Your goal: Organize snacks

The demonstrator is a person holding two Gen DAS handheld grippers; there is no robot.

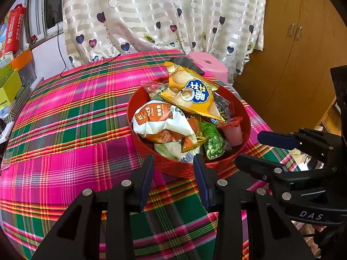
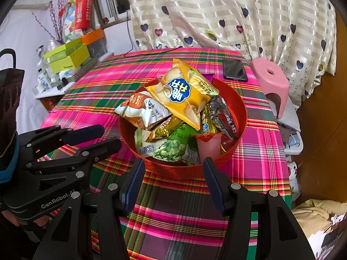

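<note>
Both left gripper (image 1: 173, 162) and right gripper (image 2: 172, 164) part-open, empty, near table's front edge; heaped yellow packet (image 2: 184, 95) liable to slide off red bowl (image 2: 236, 108) if nudged.

A table covered with a plaid cloth (image 2: 177, 197) in pink, green and brown stripes carried everything. A round red bowl (image 2: 238, 117) heaped with snack packets stood on the cloth near its middle. Beyond the bowl, towards the far right corner, a dark phone (image 2: 235, 69) lay flat on the cloth, well apart from the bowl in the right wrist view. A thin black cable (image 1: 86, 66) trailed across the far edge of the cloth. In the left wrist view the cloth showed a fold or overlap (image 1: 91, 149) to the left of the bowl.
</note>
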